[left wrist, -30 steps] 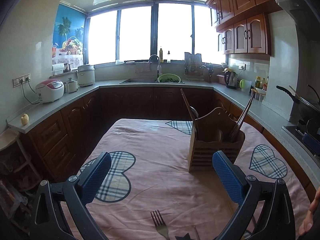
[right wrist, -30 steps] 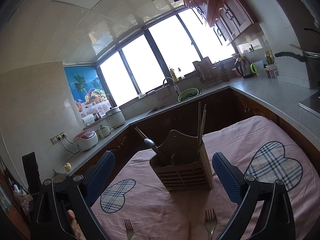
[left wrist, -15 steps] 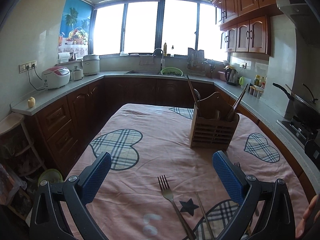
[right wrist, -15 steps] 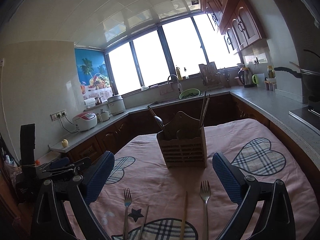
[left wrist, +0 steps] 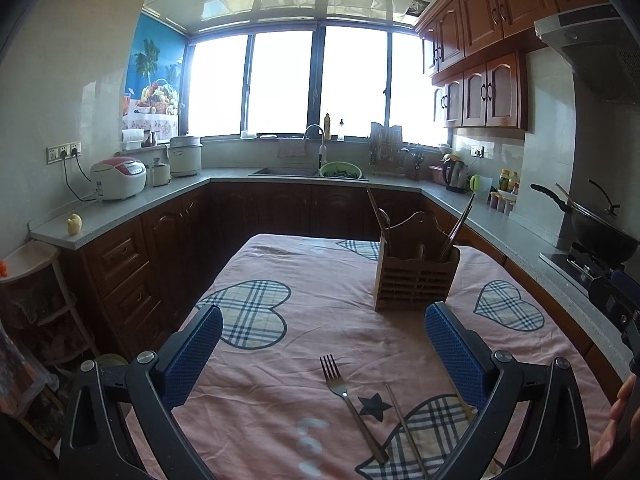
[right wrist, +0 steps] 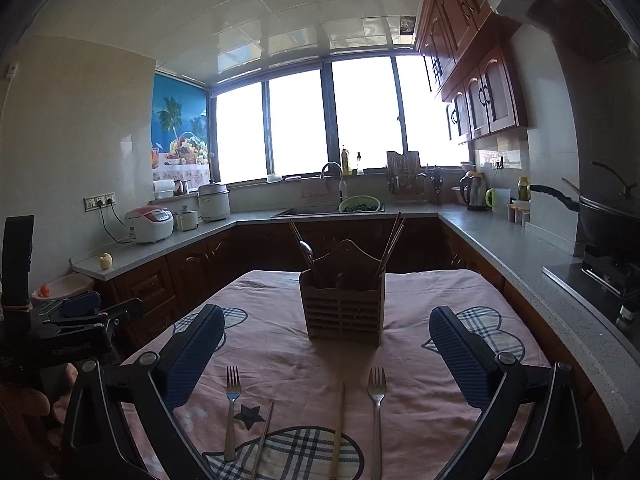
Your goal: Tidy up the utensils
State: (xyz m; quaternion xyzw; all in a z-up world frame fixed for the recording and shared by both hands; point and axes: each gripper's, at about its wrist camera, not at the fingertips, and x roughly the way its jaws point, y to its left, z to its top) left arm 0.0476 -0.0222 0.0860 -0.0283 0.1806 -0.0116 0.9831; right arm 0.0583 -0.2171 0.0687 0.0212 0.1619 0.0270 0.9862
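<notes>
1. Two steel forks flat on pink heart-print tablecloth, tines aimed at slatted wooden utensil caddy.
2. Left gripper wide open, empty.
3. Right gripper same, touching nothing.

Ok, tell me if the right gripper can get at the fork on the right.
Probably yes. The right gripper is open, and the fork lies flat on the tablecloth between its fingers, with nothing covering it.

You're in a home kitchen: a sink under wide windows, wooden cabinets, a rice cooker and kettle on the counter, and a wok on the stove beneath a hood.
</notes>
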